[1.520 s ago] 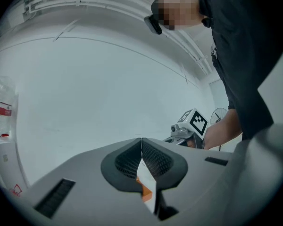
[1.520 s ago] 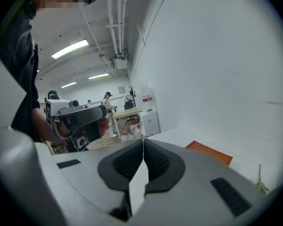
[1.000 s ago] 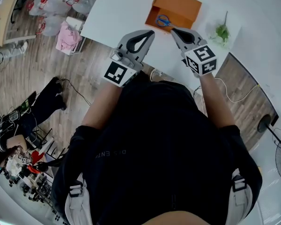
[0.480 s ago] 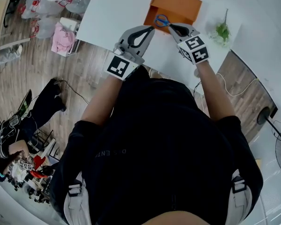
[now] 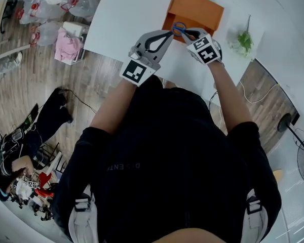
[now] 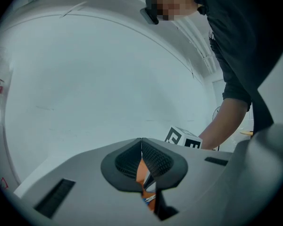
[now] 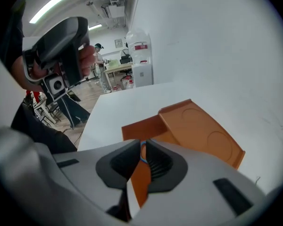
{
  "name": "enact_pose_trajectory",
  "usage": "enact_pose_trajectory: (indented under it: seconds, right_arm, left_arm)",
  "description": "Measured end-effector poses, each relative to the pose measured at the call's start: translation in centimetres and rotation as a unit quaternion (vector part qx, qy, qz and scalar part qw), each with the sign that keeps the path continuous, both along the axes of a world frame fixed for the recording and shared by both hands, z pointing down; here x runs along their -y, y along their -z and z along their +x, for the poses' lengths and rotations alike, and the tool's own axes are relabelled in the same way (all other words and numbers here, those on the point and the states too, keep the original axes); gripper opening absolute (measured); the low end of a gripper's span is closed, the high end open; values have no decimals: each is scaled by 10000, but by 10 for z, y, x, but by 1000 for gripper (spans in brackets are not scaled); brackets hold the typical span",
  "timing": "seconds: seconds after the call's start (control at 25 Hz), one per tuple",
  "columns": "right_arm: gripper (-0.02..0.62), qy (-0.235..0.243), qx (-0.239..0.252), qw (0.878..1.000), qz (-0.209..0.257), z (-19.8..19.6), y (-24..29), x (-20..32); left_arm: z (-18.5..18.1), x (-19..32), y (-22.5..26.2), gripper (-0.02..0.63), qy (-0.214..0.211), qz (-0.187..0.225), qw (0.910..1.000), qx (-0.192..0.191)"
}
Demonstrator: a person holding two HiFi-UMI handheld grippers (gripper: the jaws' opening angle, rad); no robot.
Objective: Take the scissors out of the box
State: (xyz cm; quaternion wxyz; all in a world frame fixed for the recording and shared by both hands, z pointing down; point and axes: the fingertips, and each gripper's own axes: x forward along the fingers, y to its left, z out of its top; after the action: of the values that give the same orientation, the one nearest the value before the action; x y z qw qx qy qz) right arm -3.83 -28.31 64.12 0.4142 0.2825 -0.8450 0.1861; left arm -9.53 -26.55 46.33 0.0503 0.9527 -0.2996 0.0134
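Hovering over blue-handled metal scissors point(image 5: 179, 28) with grey two-jaw right gripper point(image 5: 186, 33), at near wall of orange rectangular box point(image 5: 202, 6), lid flipped open, on flat white counter point(image 5: 126, 19). Scissors lying inside box against its near wall, blue loops up and visible in head view. Blades covered by gripper there, so long axis not readable; guessing roughly along near wall toward box's right side.

Right jaws opening, gap narrow. In right gripper view point(image 7: 142, 145), thin blue sliver of handle point(image 7: 142, 150) showing in the gap, orange box point(image 7: 198, 131) beyond. Pads not pressing on it, nothing gripped. Tilted down into box from its near right side.

Grey left gripper point(image 5: 167, 33) just beside box's near wall, on left of scissors, pointing level across toward them. In left gripper view point(image 6: 141, 142), jaws together at tips and holding nothing; only orange showing through slot lower down.

Judging right gripper as nearer and better lined up: handle loop directly ahead of its tips, just below. Next move likely needing wider gap, short drop over loop, squeeze, then lift clear of near wall. Risk: pinching only loop edge and scissors swinging.
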Motion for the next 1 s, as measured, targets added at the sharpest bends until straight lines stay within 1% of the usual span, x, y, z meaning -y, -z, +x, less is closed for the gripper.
enact_pose_trajectory:
  seconds: [0.24,0.36,0.48,0.6,0.72,0.88,1.0]
  right_arm:
    - [74,213,-617,9976,-237,15,-26,-7]
    - [97,360,-904,9945,-381,9,-44,-1]
    - [111,479,-1050,9922,-464,5,-54,2]
    - [129,567,-1188,9900,-512,10,-63,1]
    - [132,632,-1326,9877,-535,16,-74,3]
    - [137,668,-1368,9864,-612,19,-81,0]
    - [137,733,-1489,9839,-667,22,-88,-3]
  left_arm:
    - [17,-7,-3,20,-13,-2,10000,14]
    - [11,2,-11,20,27,-40,10000,-30]
    - [9,6,-16,20,26,-93,10000,-21]
    - [12,4,-19,20,45,-145,9999,-12]
    - [12,3,-20,20,58,-153,9999,-13]
    - [12,0,-19,20,52,-99,9999,50]
    - [9,0,-21,20,110,-149,9998,31]
